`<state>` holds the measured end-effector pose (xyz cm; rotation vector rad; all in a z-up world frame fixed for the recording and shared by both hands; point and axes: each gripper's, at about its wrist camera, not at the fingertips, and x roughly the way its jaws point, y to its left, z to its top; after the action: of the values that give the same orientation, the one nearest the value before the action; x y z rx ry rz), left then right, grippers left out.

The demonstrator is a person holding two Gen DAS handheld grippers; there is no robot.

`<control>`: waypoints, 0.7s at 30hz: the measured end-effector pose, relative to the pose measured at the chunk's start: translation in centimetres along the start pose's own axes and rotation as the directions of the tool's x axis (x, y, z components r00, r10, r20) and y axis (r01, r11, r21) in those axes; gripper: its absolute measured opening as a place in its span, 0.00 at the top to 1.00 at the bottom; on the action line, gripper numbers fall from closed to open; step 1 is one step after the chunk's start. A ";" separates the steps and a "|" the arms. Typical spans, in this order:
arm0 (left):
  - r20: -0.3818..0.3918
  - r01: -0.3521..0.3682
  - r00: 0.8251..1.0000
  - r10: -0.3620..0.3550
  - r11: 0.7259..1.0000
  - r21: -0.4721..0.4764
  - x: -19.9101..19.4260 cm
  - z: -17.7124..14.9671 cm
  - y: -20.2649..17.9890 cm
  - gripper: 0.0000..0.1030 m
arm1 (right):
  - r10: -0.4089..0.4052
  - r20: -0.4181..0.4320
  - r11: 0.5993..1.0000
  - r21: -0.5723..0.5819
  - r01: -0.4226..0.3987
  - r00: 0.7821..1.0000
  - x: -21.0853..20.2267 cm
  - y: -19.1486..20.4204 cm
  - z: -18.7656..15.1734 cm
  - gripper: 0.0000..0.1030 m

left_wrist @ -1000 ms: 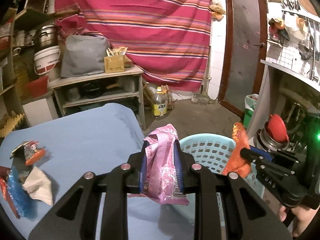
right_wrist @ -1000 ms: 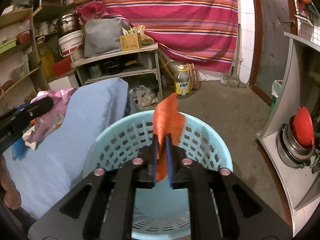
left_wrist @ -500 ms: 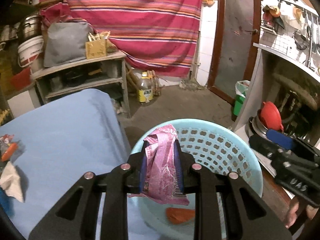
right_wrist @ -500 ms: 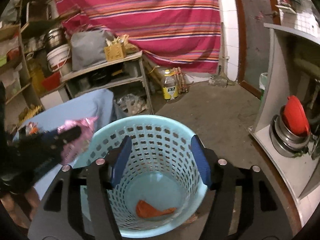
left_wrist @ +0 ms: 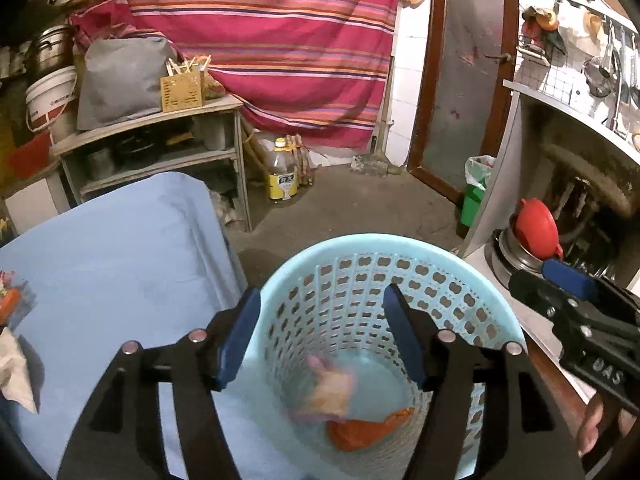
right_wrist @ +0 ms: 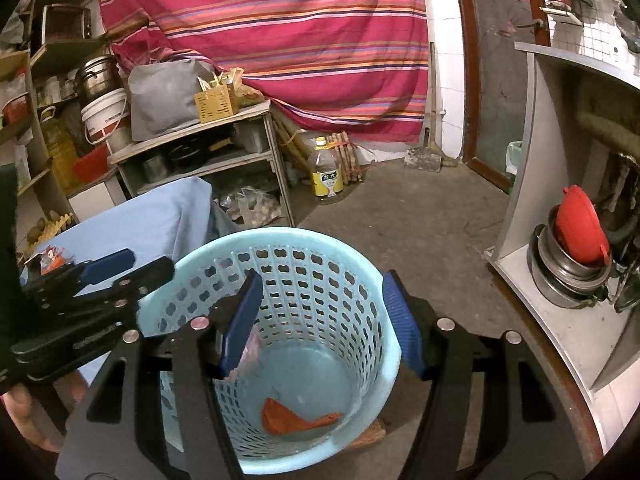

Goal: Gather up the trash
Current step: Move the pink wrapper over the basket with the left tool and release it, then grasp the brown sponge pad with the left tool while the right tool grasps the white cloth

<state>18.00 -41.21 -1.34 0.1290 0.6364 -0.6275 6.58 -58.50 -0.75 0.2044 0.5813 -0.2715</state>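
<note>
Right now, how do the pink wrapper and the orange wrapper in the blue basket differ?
The pink wrapper is blurred, apparently still dropping, while the orange wrapper is sharp and lies flat on the basket floor. The pink one sits toward the table-side wall; the orange one lies farther from that wall. The pink one looks paler, the orange one saturated. Both are inside the basket, free of either gripper's jaws.
</note>
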 end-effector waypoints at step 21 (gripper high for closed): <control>0.077 -0.357 0.926 0.370 0.923 -0.141 -15.1 -4.4 22.1 0.10 | 0.113 0.018 0.990 -0.093 -0.111 0.993 1.5 16.3 0.0 0.04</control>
<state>19.15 -14.39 2.46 0.0945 0.5330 -0.2314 12.83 -43.36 0.24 0.1446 0.5556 -0.1382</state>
